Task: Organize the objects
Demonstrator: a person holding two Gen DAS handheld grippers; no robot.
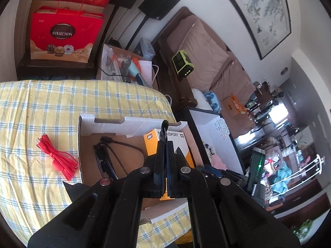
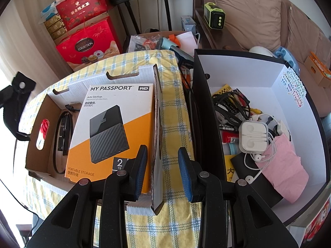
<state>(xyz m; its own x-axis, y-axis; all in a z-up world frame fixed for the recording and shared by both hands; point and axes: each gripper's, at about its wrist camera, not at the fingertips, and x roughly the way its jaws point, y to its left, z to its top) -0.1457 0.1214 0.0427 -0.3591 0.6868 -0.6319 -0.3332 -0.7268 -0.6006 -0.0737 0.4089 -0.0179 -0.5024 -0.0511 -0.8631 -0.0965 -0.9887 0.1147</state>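
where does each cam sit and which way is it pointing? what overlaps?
Left wrist: behind the left claw, looking across the cardboard tray toward the sofa; its fingers are shut on a thin black item I can't identify.
Right wrist: behind the right claw, looking down; open fingers straddle the tray's right wall, black storage box to the right.
Shared: WD My Passport box, tray, checked cloth, red gift bag.
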